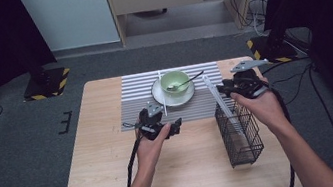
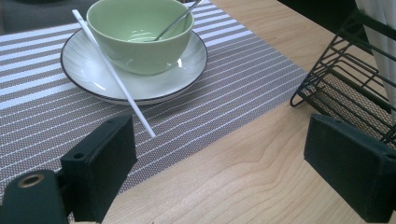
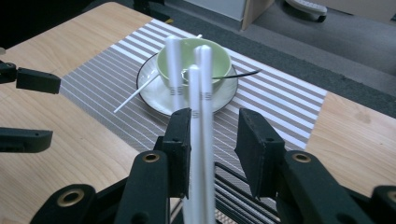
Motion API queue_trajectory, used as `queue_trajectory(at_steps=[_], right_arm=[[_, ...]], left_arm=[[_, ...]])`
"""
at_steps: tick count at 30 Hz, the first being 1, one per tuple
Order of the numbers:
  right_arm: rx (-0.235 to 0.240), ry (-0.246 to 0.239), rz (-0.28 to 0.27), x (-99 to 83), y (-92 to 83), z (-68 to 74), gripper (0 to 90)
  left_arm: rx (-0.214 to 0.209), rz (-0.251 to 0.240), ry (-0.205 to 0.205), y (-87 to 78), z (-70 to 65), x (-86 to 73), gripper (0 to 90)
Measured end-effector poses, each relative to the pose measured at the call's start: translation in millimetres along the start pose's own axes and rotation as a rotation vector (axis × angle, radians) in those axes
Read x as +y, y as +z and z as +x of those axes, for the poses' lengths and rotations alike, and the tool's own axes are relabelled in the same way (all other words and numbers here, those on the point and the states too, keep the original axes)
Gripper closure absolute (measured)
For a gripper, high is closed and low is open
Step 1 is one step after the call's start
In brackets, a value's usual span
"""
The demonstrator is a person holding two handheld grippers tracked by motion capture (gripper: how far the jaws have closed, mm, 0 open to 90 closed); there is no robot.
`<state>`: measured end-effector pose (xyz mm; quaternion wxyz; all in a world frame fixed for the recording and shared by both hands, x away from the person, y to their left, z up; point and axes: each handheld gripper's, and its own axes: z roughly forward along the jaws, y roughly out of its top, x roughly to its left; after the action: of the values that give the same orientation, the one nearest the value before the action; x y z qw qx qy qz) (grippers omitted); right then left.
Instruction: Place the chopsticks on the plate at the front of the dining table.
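Note:
Several white chopsticks (image 1: pixel 221 102) (image 3: pixel 201 93) stand leaning in a black wire basket (image 1: pixel 242 137) (image 2: pixel 345 79) at the table's right. My right gripper (image 1: pixel 230 87) (image 3: pixel 215 135) hovers at their upper ends. The sticks run up beside its left jaw, with a clear gap to its right jaw, so nothing is pinched. One loose chopstick (image 1: pixel 161 87) (image 2: pixel 116 79) (image 3: pixel 135 95) leans on the white plate (image 1: pixel 160 97) (image 2: pixel 84 65). The plate carries a green bowl (image 1: pixel 174 79) (image 2: pixel 140 32) with a spoon (image 1: pixel 190 79) in it. My left gripper (image 1: pixel 167 116) (image 2: pixel 219 168) rests open near the mat's front edge, nothing between its jaws.
A grey striped placemat (image 1: pixel 136 108) lies under the plate at the table's far middle. Bare wood spreads to the left and front. Dark curtains, stands with hazard-striped bases and cables surround the table on the floor.

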<state>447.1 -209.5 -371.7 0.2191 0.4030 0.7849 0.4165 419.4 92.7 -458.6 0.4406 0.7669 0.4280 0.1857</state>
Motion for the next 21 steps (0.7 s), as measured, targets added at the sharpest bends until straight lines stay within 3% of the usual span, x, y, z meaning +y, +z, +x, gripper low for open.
queue_trajectory(at_steps=[15, 21], right_arm=[[-0.036, -0.014, 0.047, 1.5, 24.2, 19.1, 62.7], [-0.064, -0.022, 0.057, 0.5, 27.4, 19.8, 67.6]], left_arm=[[-0.018, 0.003, 0.0, -2.0, 1.6, -2.4, 8.9], [-0.014, 0.006, -0.006, -3.0, 4.6, -4.3, 9.0]])
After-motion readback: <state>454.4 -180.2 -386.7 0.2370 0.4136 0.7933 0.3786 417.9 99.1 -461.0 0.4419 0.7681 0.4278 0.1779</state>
